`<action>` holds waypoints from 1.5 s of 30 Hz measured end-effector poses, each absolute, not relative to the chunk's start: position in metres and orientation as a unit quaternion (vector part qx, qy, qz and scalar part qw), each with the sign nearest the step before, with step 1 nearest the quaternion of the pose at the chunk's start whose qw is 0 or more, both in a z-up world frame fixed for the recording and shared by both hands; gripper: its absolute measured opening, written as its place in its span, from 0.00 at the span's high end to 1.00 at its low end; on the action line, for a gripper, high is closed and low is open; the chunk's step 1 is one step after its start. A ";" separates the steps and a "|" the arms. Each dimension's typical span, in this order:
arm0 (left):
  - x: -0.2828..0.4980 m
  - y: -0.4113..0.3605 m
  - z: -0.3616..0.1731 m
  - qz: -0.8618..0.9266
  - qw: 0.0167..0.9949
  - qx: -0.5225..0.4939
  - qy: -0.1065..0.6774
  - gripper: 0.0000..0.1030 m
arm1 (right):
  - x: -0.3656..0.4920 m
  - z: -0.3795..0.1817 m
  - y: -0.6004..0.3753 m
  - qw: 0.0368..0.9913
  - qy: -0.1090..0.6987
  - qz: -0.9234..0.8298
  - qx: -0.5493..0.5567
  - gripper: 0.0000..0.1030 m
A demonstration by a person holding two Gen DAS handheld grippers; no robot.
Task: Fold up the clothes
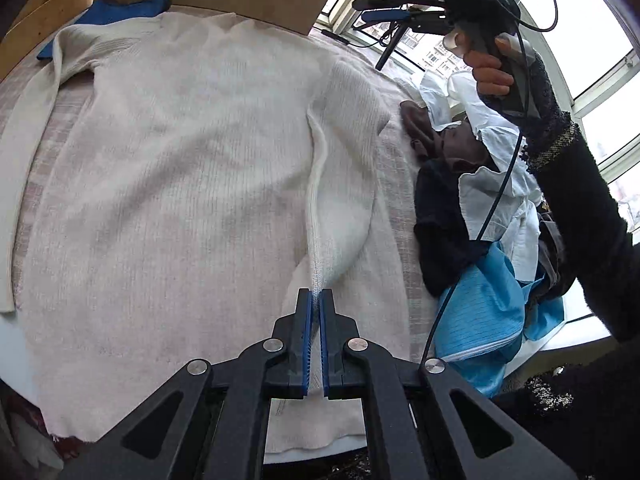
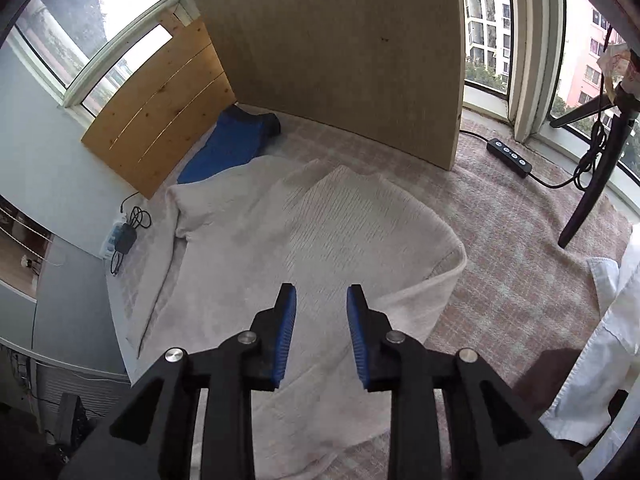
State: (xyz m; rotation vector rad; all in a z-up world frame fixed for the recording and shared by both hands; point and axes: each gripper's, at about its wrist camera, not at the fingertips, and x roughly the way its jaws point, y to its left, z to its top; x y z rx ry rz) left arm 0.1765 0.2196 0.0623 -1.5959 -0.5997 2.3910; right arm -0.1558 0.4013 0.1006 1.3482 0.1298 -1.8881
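A cream knit sweater (image 1: 168, 168) lies spread flat on a pink checked bedcover (image 1: 394, 160). My left gripper (image 1: 316, 300) is shut on the cuff of the sweater's right sleeve (image 1: 320, 216), which is drawn inward over the body. In the right wrist view the same sweater (image 2: 304, 236) lies below my right gripper (image 2: 321, 296), which is open, held above the cloth with nothing between its fingers. In the left wrist view the right gripper (image 1: 362, 10) is raised high at the upper right, held by a hand (image 1: 492, 70) in a dark sleeve.
A pile of clothes, white (image 1: 496, 168), dark (image 1: 440, 216) and light blue (image 1: 480, 312), lies at the right. A folded blue garment (image 2: 228, 148) sits by the wooden headboard (image 2: 160, 108). A tan board (image 2: 340, 48) stands behind. A power strip (image 2: 509, 157) and tripod leg (image 2: 588, 196) are at the right.
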 end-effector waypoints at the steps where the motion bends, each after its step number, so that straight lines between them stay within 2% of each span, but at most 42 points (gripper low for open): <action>1: 0.180 0.216 0.059 0.811 0.099 -0.540 -0.204 0.97 | -0.156 0.094 0.414 0.389 0.049 -0.747 0.537 0.73; 6: 0.186 0.220 0.052 0.815 0.092 -0.539 -0.192 0.97 | -0.141 0.052 0.460 0.354 0.049 -0.739 0.572 0.73; 8: 0.187 0.225 0.049 0.812 0.089 -0.546 -0.185 0.86 | -0.133 0.035 0.469 0.351 0.044 -0.726 0.590 0.73; 10: 0.189 0.229 0.046 0.811 0.086 -0.551 -0.176 0.85 | -0.126 0.021 0.471 0.355 0.037 -0.708 0.609 0.73; 17: 0.204 0.252 0.065 0.821 0.120 -0.539 -0.143 0.85 | -0.122 0.010 0.451 0.348 0.055 -0.710 0.609 0.73; 22: 0.206 0.279 0.052 0.815 0.135 -0.555 -0.102 0.80 | -0.121 0.007 0.434 0.345 0.074 -0.708 0.612 0.73; 24: 0.202 0.287 0.041 0.814 0.135 -0.559 -0.083 0.72 | -0.123 0.007 0.432 0.344 0.068 -0.705 0.616 0.73; 25: 0.200 0.291 0.036 0.815 0.133 -0.560 -0.070 0.64 | -0.124 0.007 0.432 0.343 0.063 -0.704 0.618 0.73; 28: 0.196 0.298 0.031 0.822 0.138 -0.551 -0.041 0.59 | -0.128 0.005 0.431 0.342 0.049 -0.701 0.624 0.73; 30: 0.194 0.297 0.033 0.826 0.137 -0.546 -0.032 0.67 | -0.128 0.003 0.429 0.344 0.046 -0.698 0.627 0.73; 31: 0.193 0.295 0.033 0.827 0.130 -0.546 -0.030 0.85 | -0.128 0.003 0.428 0.343 0.047 -0.699 0.626 0.73; 32: 0.192 0.291 0.033 0.827 0.123 -0.548 -0.030 0.94 | -0.128 0.003 0.428 0.343 0.050 -0.699 0.626 0.73; 34: 0.193 0.276 0.034 0.818 0.139 -0.555 -0.064 0.97 | -0.129 0.005 0.429 0.339 0.049 -0.700 0.627 0.75; 39: 0.217 0.270 0.066 0.812 0.189 -0.538 -0.123 0.97 | -0.137 0.013 0.432 0.327 0.046 -0.715 0.616 0.89; 43: 0.239 0.293 0.093 0.820 0.232 -0.509 -0.118 0.97 | -0.142 0.020 0.435 0.323 0.041 -0.728 0.603 0.92; 45: 0.241 0.310 0.085 0.814 0.249 -0.514 -0.107 0.97 | -0.144 0.019 0.436 0.314 0.044 -0.732 0.603 0.93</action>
